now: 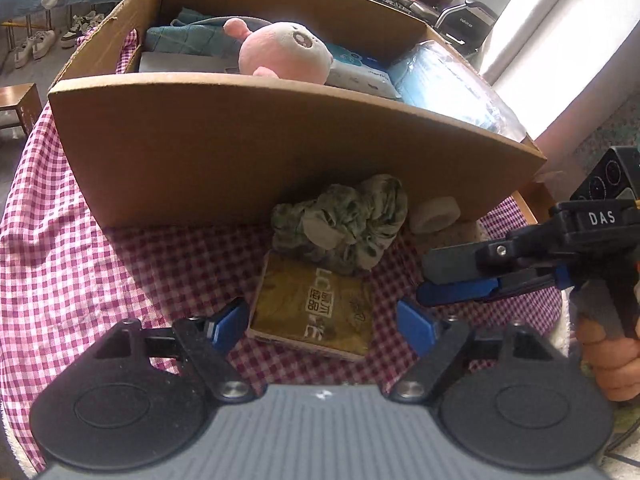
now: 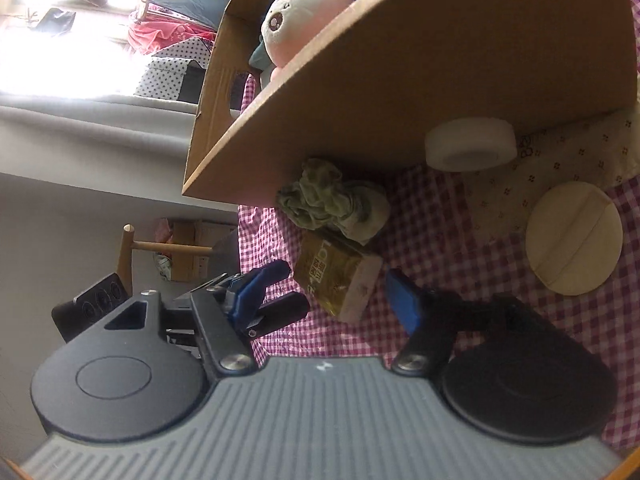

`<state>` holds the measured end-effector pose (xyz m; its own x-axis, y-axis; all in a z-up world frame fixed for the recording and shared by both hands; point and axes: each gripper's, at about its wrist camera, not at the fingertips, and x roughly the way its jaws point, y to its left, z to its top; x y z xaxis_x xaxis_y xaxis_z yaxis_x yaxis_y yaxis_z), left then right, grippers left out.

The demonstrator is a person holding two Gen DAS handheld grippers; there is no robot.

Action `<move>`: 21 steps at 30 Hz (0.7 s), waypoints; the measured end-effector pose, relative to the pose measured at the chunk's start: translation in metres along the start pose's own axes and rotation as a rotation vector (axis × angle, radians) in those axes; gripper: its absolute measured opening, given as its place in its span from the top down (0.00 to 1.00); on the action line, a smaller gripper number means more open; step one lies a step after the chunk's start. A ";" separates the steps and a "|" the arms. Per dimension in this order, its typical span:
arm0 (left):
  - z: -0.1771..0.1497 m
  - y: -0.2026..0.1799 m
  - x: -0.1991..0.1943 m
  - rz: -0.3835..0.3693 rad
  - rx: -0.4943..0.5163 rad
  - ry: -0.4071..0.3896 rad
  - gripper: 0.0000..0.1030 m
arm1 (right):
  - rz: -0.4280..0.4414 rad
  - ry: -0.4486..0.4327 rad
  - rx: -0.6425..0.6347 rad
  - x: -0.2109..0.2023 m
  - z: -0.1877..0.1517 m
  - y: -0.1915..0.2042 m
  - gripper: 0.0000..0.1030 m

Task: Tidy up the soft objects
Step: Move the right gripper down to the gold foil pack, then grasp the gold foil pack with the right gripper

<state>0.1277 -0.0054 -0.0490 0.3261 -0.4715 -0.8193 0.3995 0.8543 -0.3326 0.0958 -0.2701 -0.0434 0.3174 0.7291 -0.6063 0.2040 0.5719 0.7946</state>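
A gold tissue pack [image 1: 316,312] lies on the checked cloth, with a crumpled green cloth [image 1: 344,224] behind it against the cardboard box [image 1: 240,148]. My left gripper [image 1: 320,326] is open with its blue pads either side of the pack, not touching it. My right gripper [image 2: 340,284] is open too, tilted on its side, around the same pack [image 2: 336,280]. It shows in the left wrist view [image 1: 456,280] at the right. A pink plush toy [image 1: 284,54] lies in the box. A white tape roll [image 2: 470,144] and a round beige pad [image 2: 574,240] lie nearby.
The box also holds a teal towel [image 1: 184,38], tissue packs [image 1: 360,74] and a blue plastic bag [image 1: 448,88]. A beige flowered cloth [image 2: 560,168] lies under the roll. The red-checked cloth [image 1: 60,264] covers the table. A stool [image 1: 18,104] stands left on the floor.
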 end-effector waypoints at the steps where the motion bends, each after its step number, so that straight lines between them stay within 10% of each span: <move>1: -0.003 0.000 0.004 -0.005 -0.007 0.007 0.22 | -0.005 0.012 0.005 0.008 0.001 -0.001 0.40; 9: -0.020 -0.005 0.000 -0.154 -0.031 0.033 0.22 | -0.067 0.019 -0.045 0.024 0.000 0.005 0.45; 21: -0.029 -0.034 0.020 0.083 0.194 0.063 0.37 | -0.193 0.007 -0.226 0.051 -0.005 0.025 0.62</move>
<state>0.0960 -0.0380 -0.0678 0.3129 -0.3811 -0.8699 0.5331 0.8285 -0.1712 0.1120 -0.2168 -0.0544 0.2865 0.6007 -0.7463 0.0488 0.7689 0.6376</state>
